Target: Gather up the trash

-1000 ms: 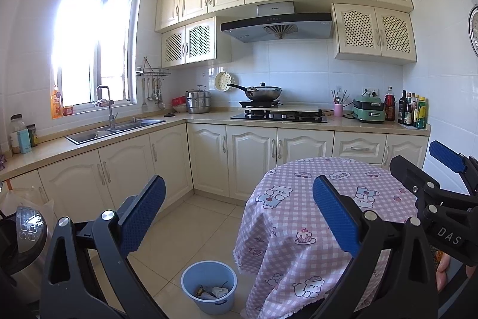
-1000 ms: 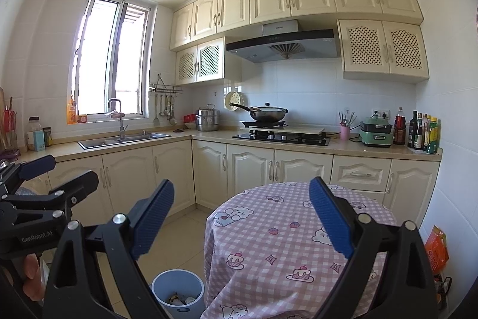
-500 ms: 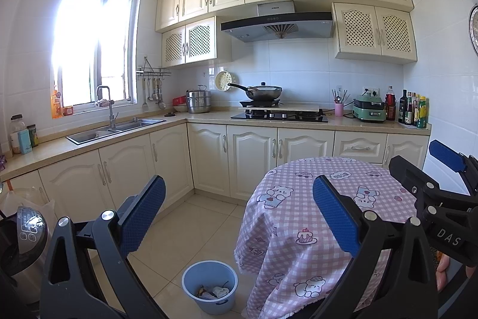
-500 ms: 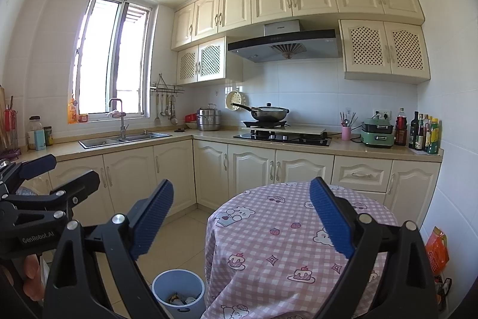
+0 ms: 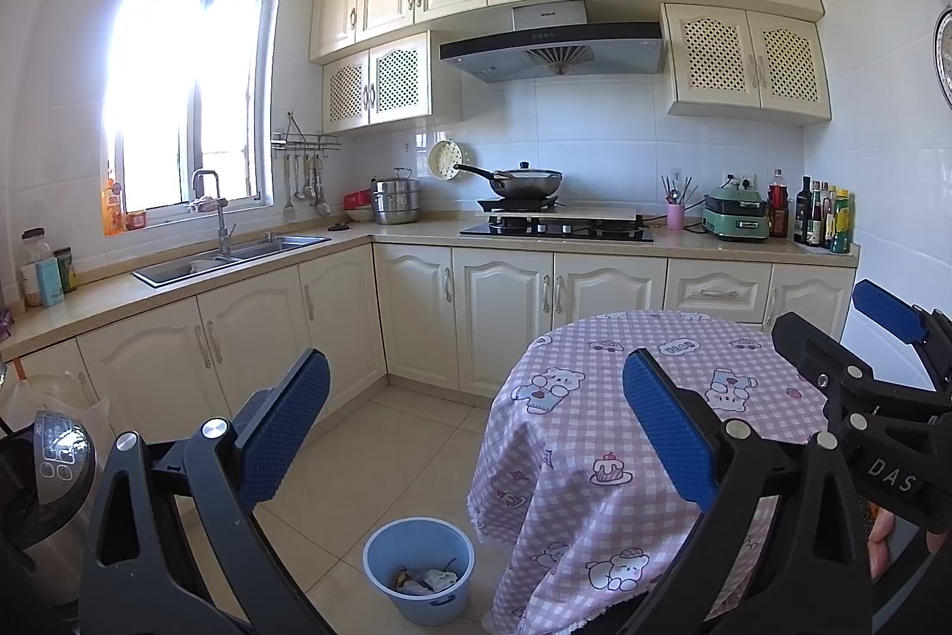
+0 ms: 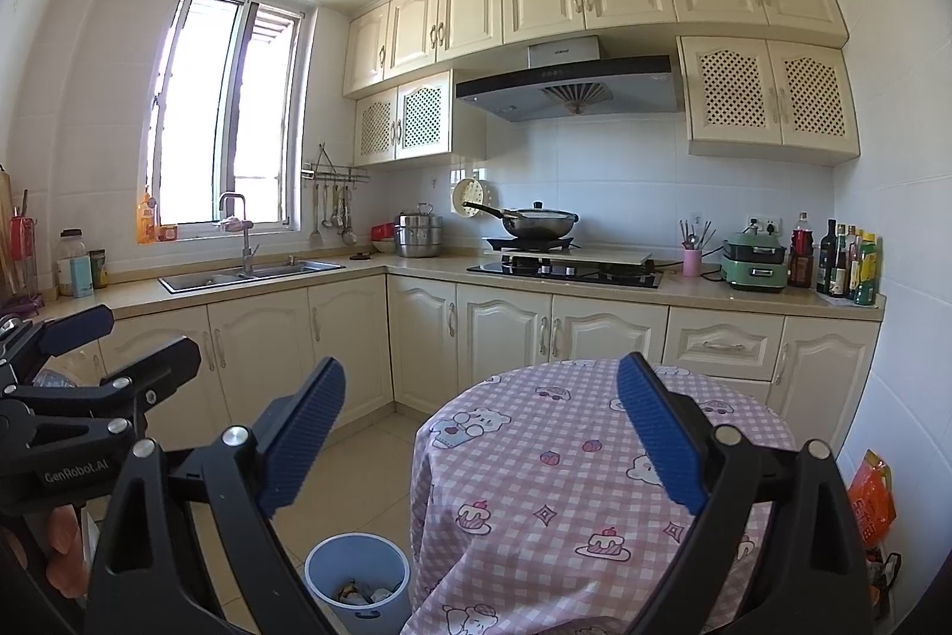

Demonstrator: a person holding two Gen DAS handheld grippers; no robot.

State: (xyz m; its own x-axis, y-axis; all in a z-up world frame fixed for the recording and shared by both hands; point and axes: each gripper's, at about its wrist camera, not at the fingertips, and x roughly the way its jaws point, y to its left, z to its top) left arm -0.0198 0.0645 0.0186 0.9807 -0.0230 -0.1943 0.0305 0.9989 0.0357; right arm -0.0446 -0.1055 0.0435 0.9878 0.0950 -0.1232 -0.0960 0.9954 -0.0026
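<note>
A light blue trash bin (image 5: 419,569) stands on the tiled floor left of the round table; crumpled trash (image 5: 425,580) lies inside it. The bin also shows in the right wrist view (image 6: 358,578). The round table (image 5: 654,415) wears a pink checked cloth with bear prints and shows in the right wrist view (image 6: 595,480) too. My left gripper (image 5: 476,421) is open and empty, held above the floor and bin. My right gripper (image 6: 481,432) is open and empty, above the table's near edge. Each gripper shows at the edge of the other's view.
An L-shaped counter with cream cabinets (image 5: 506,313) runs along the far walls, with a sink (image 5: 232,257), a stove with a wok (image 5: 529,183) and bottles (image 5: 824,218). A rice cooker (image 5: 53,462) sits at the left. An orange bag (image 6: 871,498) hangs at the right.
</note>
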